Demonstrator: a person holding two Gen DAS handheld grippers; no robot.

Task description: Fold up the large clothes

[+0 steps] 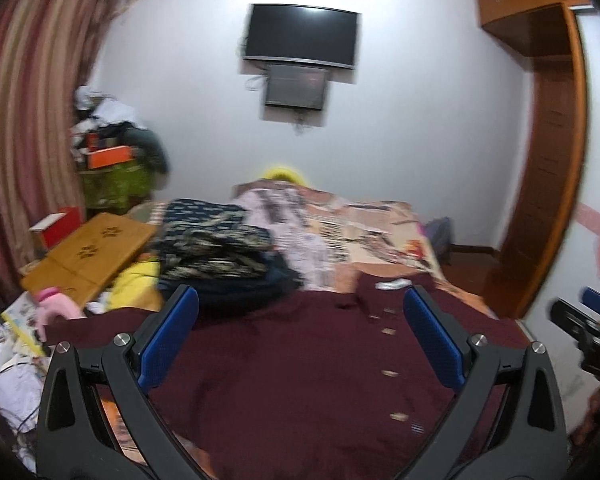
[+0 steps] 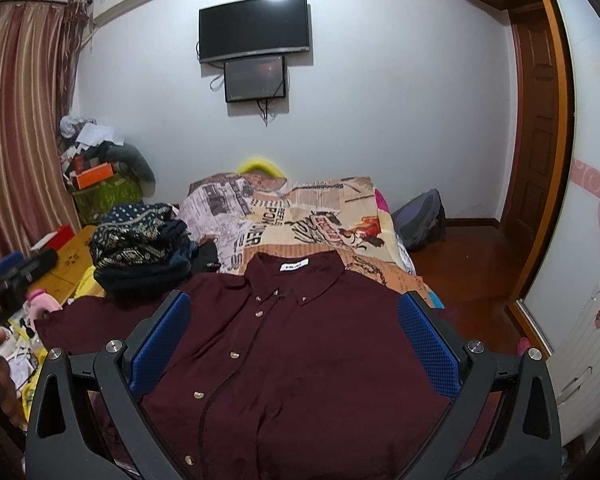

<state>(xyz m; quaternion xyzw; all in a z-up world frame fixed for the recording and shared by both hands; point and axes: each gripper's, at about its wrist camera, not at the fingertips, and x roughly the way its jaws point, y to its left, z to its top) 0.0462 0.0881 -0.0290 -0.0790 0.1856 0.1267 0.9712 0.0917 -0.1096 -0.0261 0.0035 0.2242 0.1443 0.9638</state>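
Spread flat, front side up, on the near half of the bed (image 2: 332,192): a maroon button-down shirt (image 2: 300,360), collar (image 2: 296,266) toward the far wall and the television (image 2: 254,28), hem toward the cameras. Long axis running from collar to hem, along the length of the bed; button placket (image 2: 228,356) slanting slightly leftward on its way down in the right wrist view. One sleeve (image 2: 84,320) stretched out sideways to the left. Just beyond the left shoulder, a heap of dark patterned clothes (image 2: 140,240) on the printed bedspread. Hanging above the shirt, the right gripper (image 2: 294,344), blue pads (image 2: 428,344) spread wide, grasping nothing. Likewise the left gripper (image 1: 300,344), released and empty over the shirt (image 1: 300,380), in a motion-blurred view. At far left, a wooden folding table (image 1: 88,256).
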